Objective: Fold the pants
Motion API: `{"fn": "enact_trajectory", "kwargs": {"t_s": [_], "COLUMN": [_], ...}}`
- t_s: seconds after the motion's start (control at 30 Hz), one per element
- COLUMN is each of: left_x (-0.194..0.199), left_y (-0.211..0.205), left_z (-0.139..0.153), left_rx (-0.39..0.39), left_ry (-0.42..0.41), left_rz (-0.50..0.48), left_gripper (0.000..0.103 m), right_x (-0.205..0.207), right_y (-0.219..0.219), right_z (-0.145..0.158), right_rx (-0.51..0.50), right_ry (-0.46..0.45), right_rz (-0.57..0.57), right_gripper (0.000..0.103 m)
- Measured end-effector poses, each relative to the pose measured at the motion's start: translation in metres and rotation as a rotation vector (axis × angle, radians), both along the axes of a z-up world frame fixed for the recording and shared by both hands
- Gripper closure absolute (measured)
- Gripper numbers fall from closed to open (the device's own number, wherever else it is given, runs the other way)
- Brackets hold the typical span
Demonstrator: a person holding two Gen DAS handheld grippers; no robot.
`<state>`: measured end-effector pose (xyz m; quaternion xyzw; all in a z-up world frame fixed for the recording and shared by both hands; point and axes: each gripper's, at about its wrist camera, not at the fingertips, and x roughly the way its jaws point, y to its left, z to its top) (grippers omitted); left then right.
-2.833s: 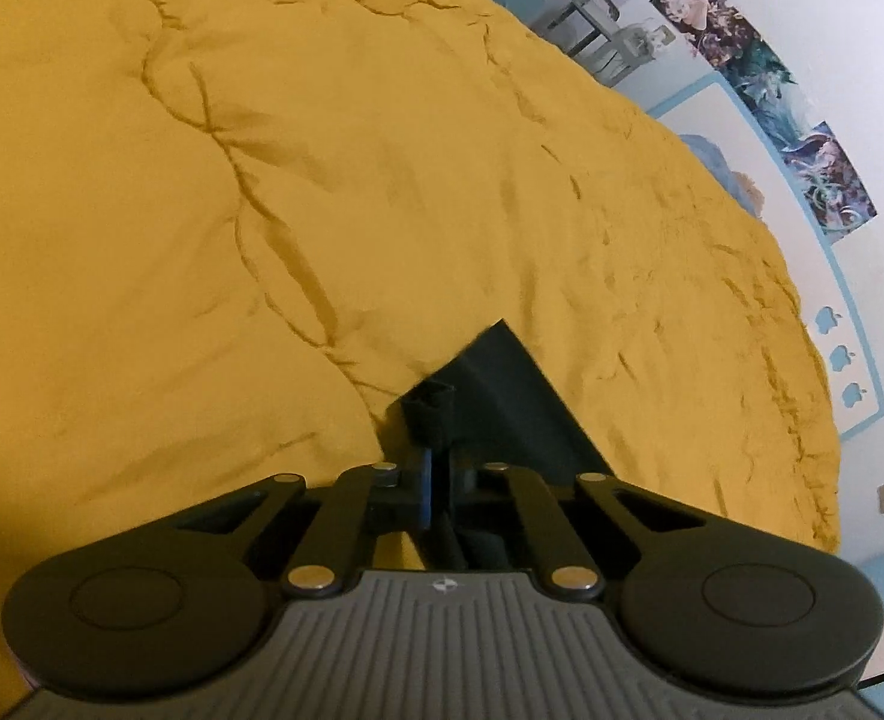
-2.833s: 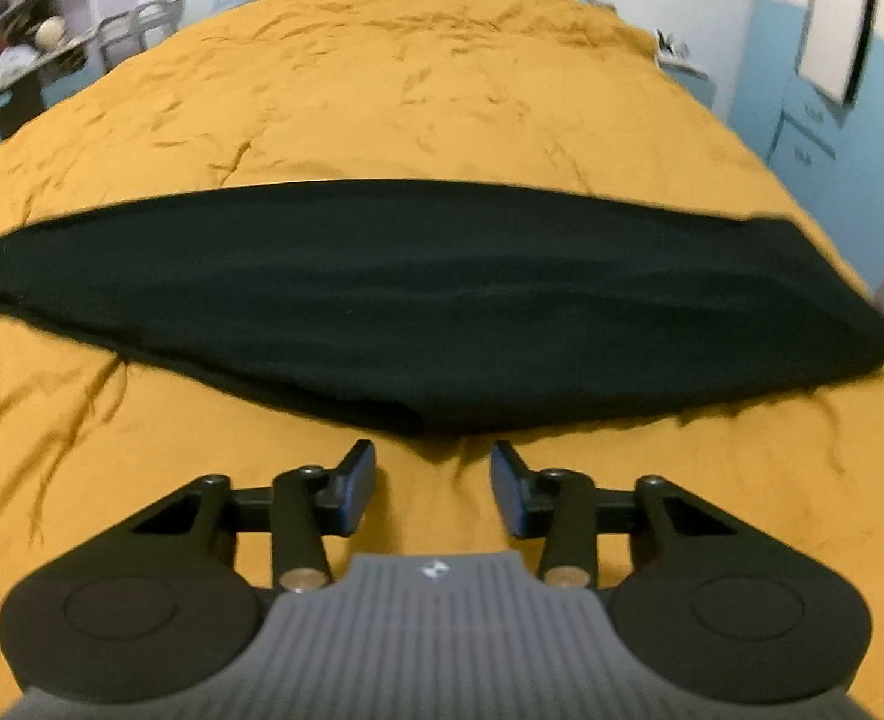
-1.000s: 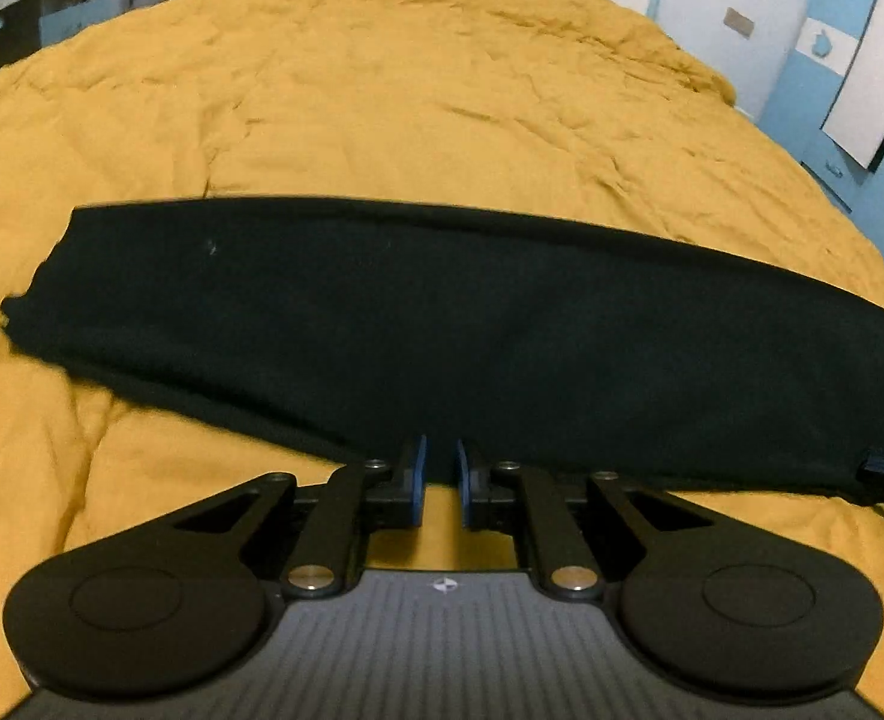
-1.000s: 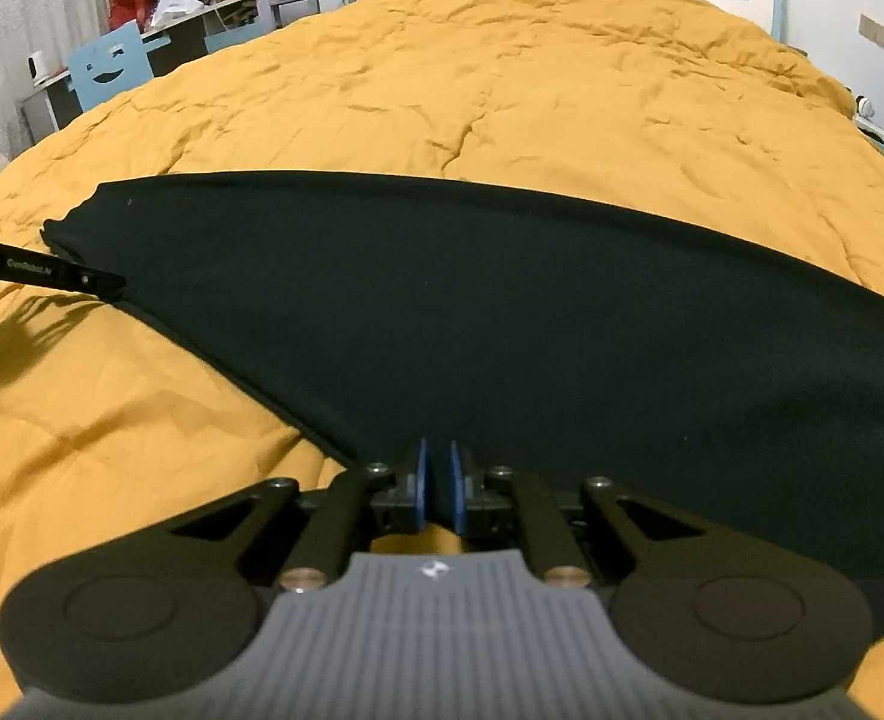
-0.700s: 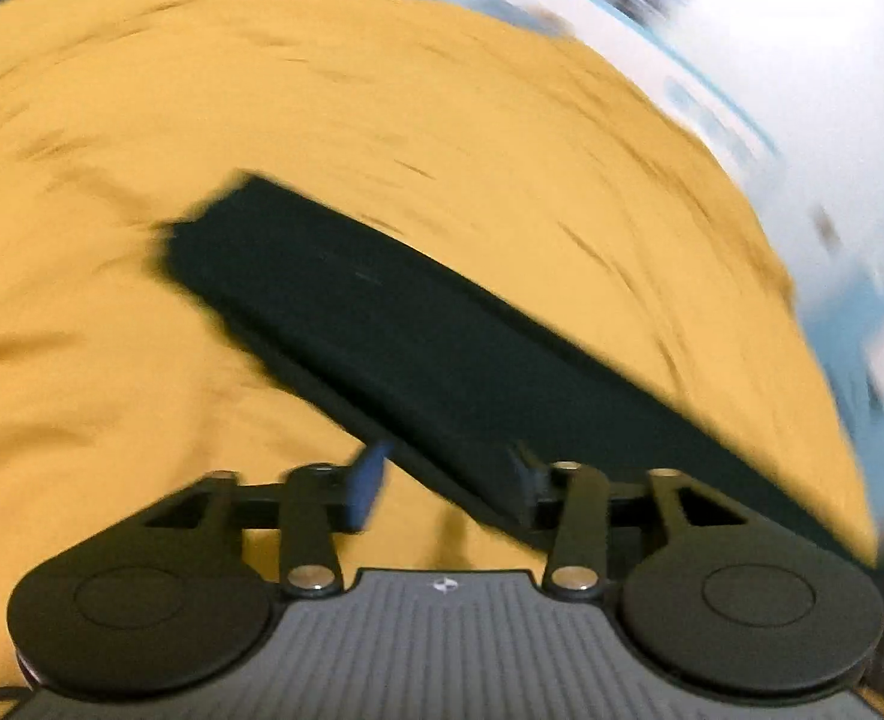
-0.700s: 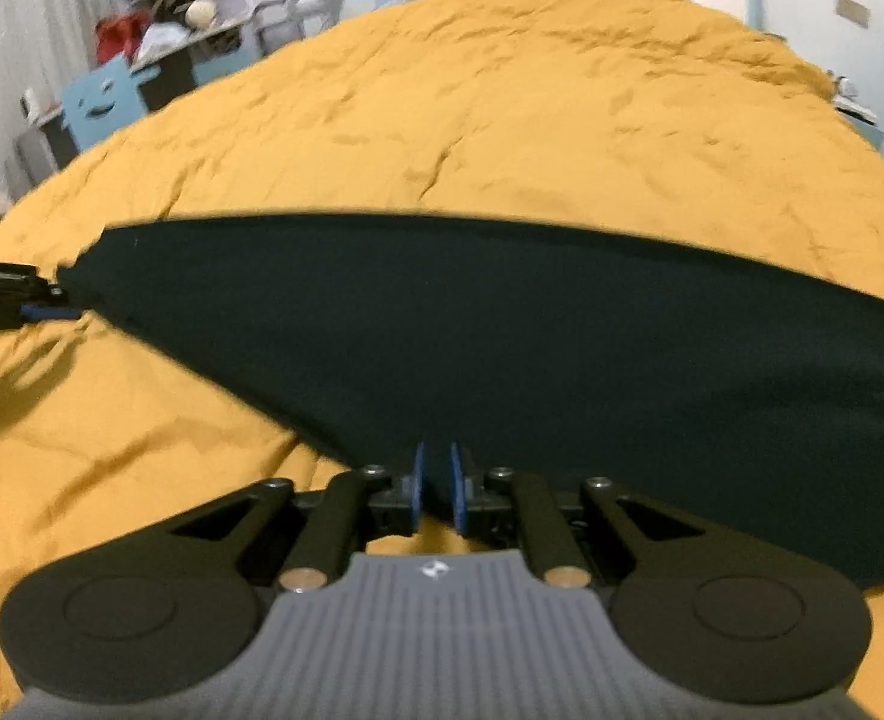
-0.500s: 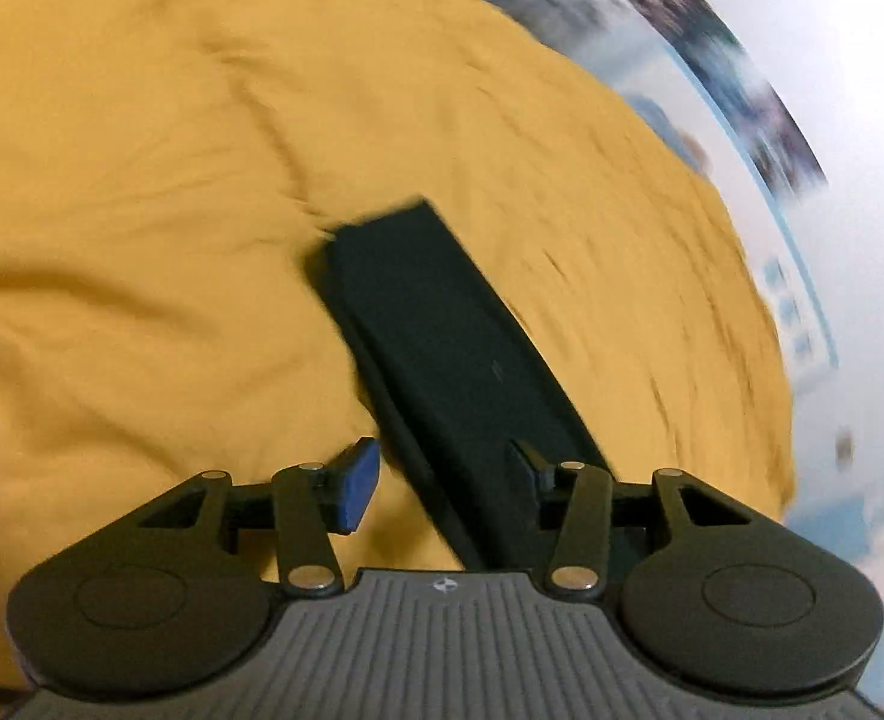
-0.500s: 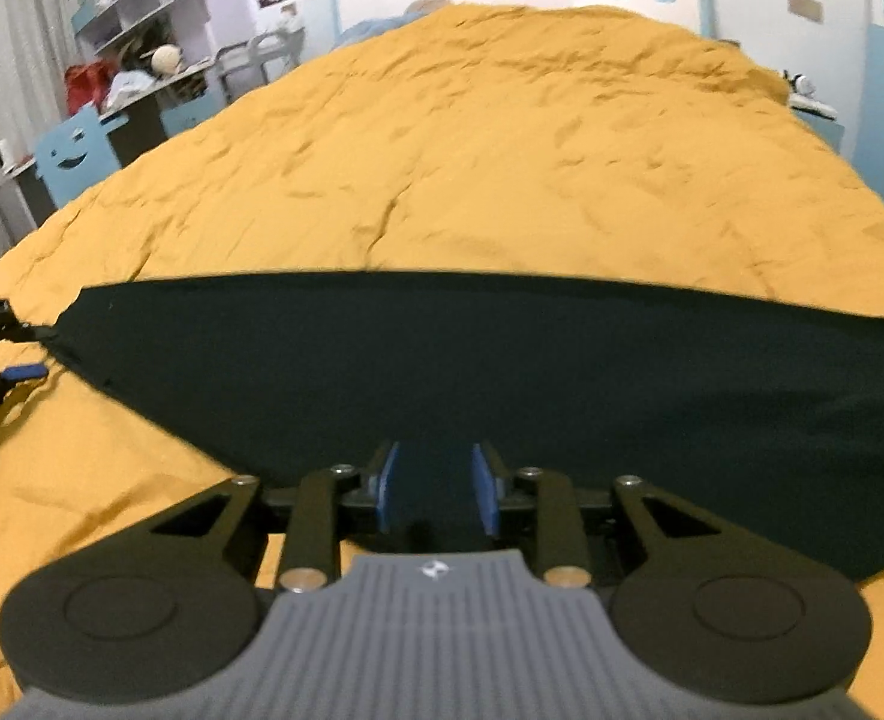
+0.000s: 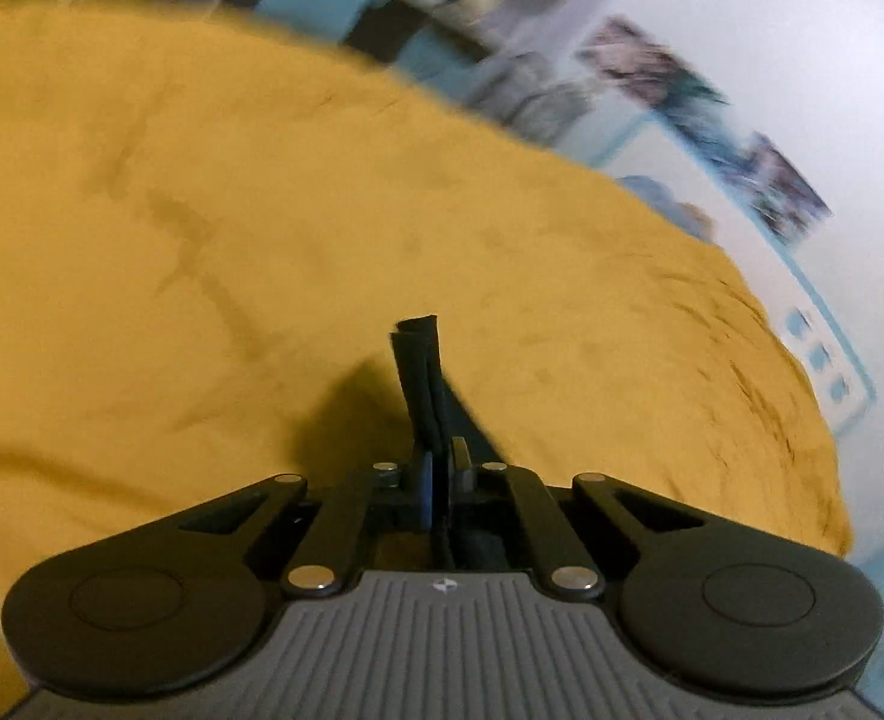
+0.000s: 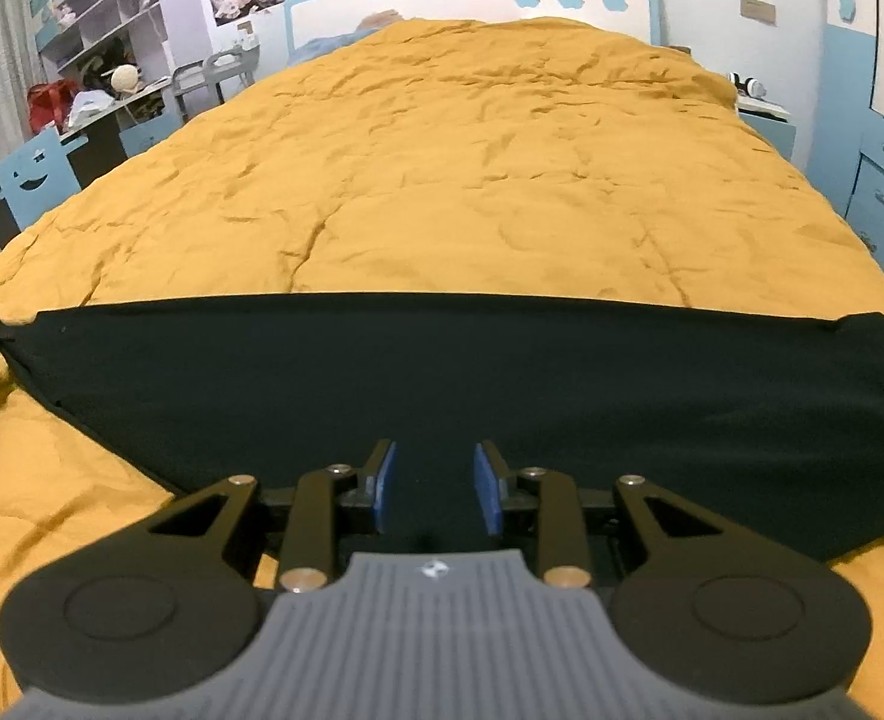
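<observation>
our left gripper jaws have just clamped the pants end, our right gripper jaws open, so folding can start.

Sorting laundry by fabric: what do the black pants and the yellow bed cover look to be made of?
Black pants: seemingly a soft matte knit, perhaps cotton jersey; no sheen, smooth surface, and they drape limply from the left gripper. Yellow bed cover: likely woven cotton over padding; matte, with fine crumpled creases and soft puffy folds. The exact fibre cannot be told.

My left wrist view smears with motion blur; right stays sharp, evenly lit, fisheye-bent around the bedspread.
</observation>
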<state>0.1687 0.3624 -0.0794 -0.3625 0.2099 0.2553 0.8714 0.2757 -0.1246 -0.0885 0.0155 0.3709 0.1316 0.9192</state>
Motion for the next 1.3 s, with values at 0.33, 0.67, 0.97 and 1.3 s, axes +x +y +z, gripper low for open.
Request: {"fn": "enact_trajectory", "kwargs": {"t_s": [0.33,0.67,0.97,1.3], "left_x": [0.041,0.063,0.059,0.071], "left_y": [-0.184,-0.359,-0.344,-0.298], "left_z": [0.085,-0.018,-0.034,-0.027], "left_rx": [0.532,0.831,0.452,0.007], "left_ry": [-0.019,0.266,0.27,0.135], "left_rz": [-0.332,-0.828,-0.985,-1.046], "left_gripper": [0.1,0.099,0.086,0.086], "right_x": [-0.011,-0.03,-0.037,-0.036], "right_y": [-0.01,-0.029,-0.037,-0.03], "right_z": [0.008,0.009,-0.001,0.002], "right_rx": [0.065,0.095,0.12,0.158], "right_ry": [-0.015,0.004,0.038,0.05], "right_rz": [0.027,0.009,0.011,0.044], "right_gripper": [0.079,0.079,0.079,0.079]}}
